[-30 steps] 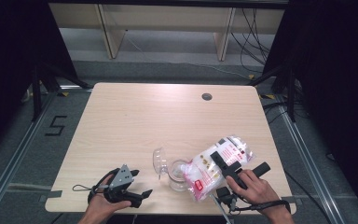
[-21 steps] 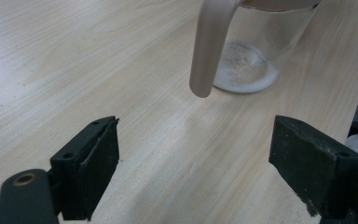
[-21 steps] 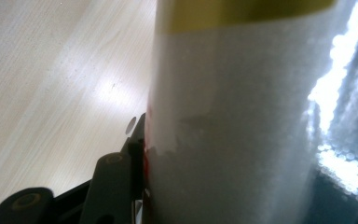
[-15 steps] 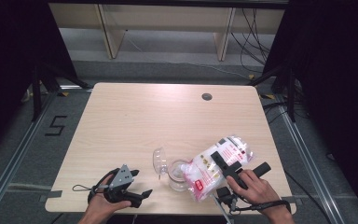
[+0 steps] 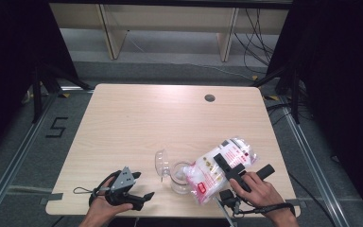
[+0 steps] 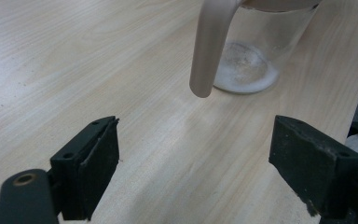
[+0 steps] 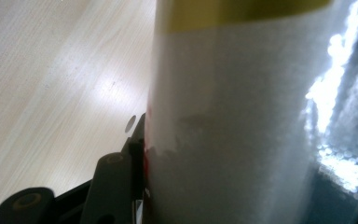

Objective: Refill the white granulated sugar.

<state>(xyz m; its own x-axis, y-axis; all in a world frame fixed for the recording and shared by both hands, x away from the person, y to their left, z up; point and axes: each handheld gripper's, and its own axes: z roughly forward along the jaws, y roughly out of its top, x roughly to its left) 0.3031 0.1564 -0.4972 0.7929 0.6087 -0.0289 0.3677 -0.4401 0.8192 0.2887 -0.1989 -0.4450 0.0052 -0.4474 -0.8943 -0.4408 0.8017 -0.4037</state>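
The left gripper (image 5: 144, 196) rested near the table's (image 5: 137, 123) front edge with its jaws spread wide and nothing between them, aimed at a glass jar (image 5: 179, 177) just beside it. The jar stood upright, white grains at its bottom. Over its mouth lay a tilted plastic bag (image 5: 222, 165), pinched by the right gripper (image 5: 224, 165).

A glass jar (image 5: 180, 177) with white powder at its bottom is borne by the light wooden table (image 5: 137, 123), near its front edge.
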